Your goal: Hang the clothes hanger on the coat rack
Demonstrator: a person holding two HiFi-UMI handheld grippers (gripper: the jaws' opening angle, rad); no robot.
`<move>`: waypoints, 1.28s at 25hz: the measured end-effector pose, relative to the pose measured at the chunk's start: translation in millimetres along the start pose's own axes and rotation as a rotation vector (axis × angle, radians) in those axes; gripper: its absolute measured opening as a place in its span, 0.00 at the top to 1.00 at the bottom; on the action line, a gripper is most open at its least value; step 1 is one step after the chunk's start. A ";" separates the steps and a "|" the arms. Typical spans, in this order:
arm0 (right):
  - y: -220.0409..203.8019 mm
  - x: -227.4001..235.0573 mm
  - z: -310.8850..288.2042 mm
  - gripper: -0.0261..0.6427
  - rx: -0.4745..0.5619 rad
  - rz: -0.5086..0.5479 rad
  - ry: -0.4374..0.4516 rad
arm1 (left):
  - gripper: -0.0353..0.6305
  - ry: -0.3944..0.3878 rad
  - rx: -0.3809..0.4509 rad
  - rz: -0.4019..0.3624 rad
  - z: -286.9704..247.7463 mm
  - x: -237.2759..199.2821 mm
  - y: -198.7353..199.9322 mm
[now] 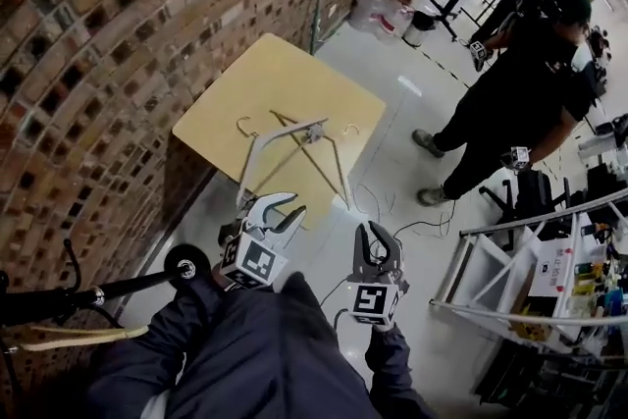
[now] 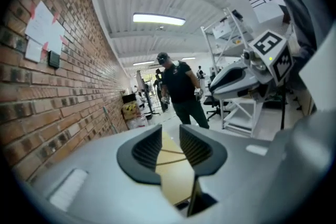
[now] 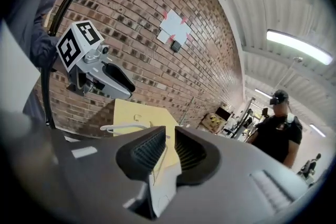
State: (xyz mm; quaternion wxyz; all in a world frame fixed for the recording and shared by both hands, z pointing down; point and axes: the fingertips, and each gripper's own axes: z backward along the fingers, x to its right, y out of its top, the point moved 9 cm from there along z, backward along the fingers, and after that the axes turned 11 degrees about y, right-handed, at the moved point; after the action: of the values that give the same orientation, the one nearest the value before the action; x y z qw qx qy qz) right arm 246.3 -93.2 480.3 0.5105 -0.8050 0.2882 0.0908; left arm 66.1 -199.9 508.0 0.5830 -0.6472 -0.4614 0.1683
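Two grippers, both empty: left gripper (image 1: 291, 205) jaws a little apart, right gripper (image 1: 377, 236) jaws closed together. White hangers (image 1: 289, 131), two hooks countable, lie on one tan table (image 1: 265, 74). One black coat rack (image 1: 59, 299) stands at left.

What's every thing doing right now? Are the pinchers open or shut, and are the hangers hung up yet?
left gripper, open, nothing between its jaws.
right gripper, shut, empty.
hangers, lying flat on the table, not hung.
coat rack, standing, away from the hangers.
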 end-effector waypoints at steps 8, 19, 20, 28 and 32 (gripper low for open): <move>11.3 38.3 -131.1 0.81 0.056 0.080 0.301 | 0.76 0.184 -0.213 0.164 -23.6 -50.4 -60.8; -9.9 83.6 -340.4 0.73 -0.042 0.371 0.814 | 0.76 0.332 -0.639 0.475 -113.9 -81.3 -195.8; -13.2 83.7 -355.8 0.73 -0.062 0.402 0.855 | 0.76 0.325 -0.672 0.500 -122.6 -82.9 -207.5; -39.8 48.8 -453.6 0.73 -0.230 0.703 1.126 | 0.76 0.280 -0.880 0.584 -157.1 -76.8 -273.4; -54.4 34.5 -480.5 0.73 -0.315 0.779 1.198 | 0.76 0.250 -0.936 0.615 -164.7 -72.5 -291.3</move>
State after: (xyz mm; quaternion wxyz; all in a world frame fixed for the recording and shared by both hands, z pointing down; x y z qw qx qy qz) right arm 233.6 -509.1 729.1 0.0743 -0.6197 0.7669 -0.1498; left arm 36.3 -386.9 793.2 0.2087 -0.9558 -0.2048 0.0302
